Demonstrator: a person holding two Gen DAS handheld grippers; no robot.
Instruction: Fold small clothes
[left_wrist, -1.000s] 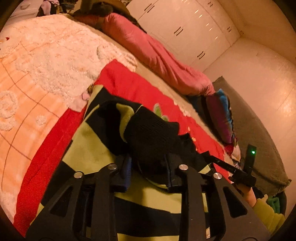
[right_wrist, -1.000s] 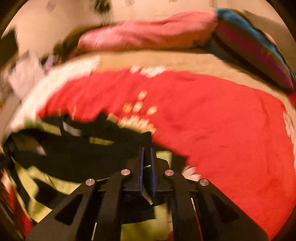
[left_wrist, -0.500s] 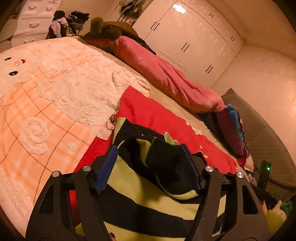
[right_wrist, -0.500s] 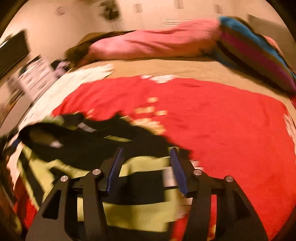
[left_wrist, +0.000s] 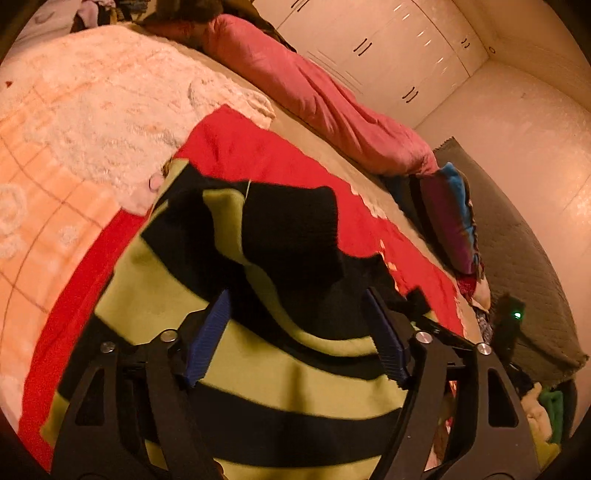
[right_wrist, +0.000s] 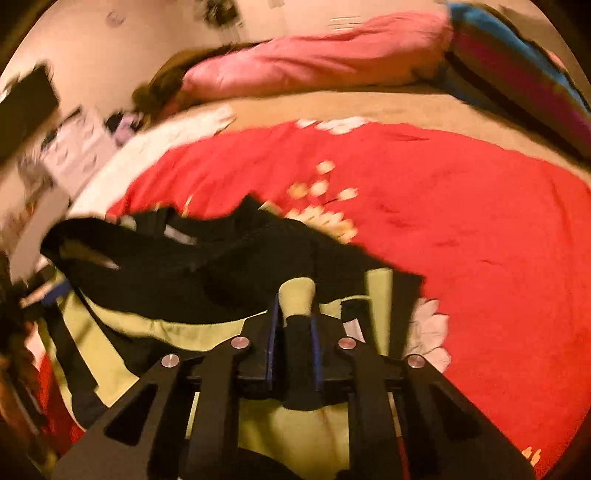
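A black and yellow-green striped sweater (left_wrist: 280, 373) lies on a red blanket (left_wrist: 258, 147) on the bed, with a black sleeve folded across its top. My left gripper (left_wrist: 295, 299) hovers over it with its jaws opening; the blue pads stand wide apart and press on nothing. In the right wrist view the same sweater (right_wrist: 177, 266) spreads to the left. My right gripper (right_wrist: 294, 306) is shut on a green and black fold of the sweater at its right edge.
A rolled pink duvet (left_wrist: 314, 92) runs along the far side of the bed, with a striped pillow (left_wrist: 450, 214) at its end. A fluffy white and peach blanket (left_wrist: 92, 110) covers the left. White wardrobe doors (left_wrist: 388, 44) stand behind. The red blanket (right_wrist: 461, 221) stretches right.
My left gripper has let go of the black sleeve and opened wide above the sweater. The right gripper opened, then closed on a fold at the sweater's edge.
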